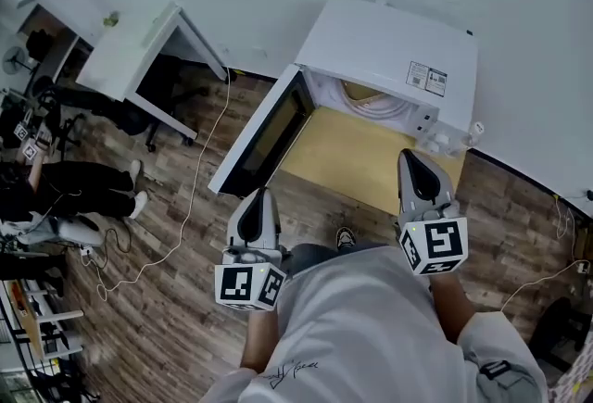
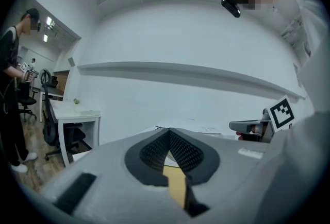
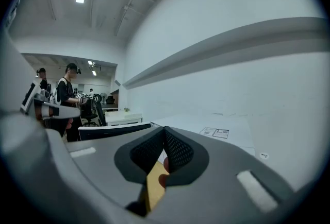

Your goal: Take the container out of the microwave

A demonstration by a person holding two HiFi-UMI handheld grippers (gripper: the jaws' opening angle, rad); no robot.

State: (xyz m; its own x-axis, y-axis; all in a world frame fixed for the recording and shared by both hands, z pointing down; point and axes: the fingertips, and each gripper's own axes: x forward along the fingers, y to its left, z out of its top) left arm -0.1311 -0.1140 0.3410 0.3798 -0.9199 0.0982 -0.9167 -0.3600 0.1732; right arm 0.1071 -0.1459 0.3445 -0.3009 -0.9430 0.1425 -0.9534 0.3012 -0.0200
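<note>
Container (image 1: 361, 95), a tan shape, sat deep in the microwave (image 1: 389, 44) cavity on what looked like a white ring or plate. It lay ahead of both grippers, well apart from either, and nearer the right one. What it held, if anything, could not be made out; only part of its rim showed under the cavity roof.

The door (image 1: 264, 137) stood swung wide, its free edge just ahead of the left gripper (image 1: 258, 199). The right gripper (image 1: 412, 165) hung over the bare yellow desk (image 1: 352, 160) in front of the cavity. Each gripper's own view showed its jaws pressed together at the tips with nothing pinched between them, only desk showing through the slit below.

By my reading, the door step was done and the reach had not begun. The next move likely called for one gripper to spread its jaws, go forward and down into the cavity under its roof, and close on the container's rim or wall. A level lift would seem wise, since the contents were unknown.

Some small pale items stood beside the microwave, beyond the right gripper, too small to identify.
</note>
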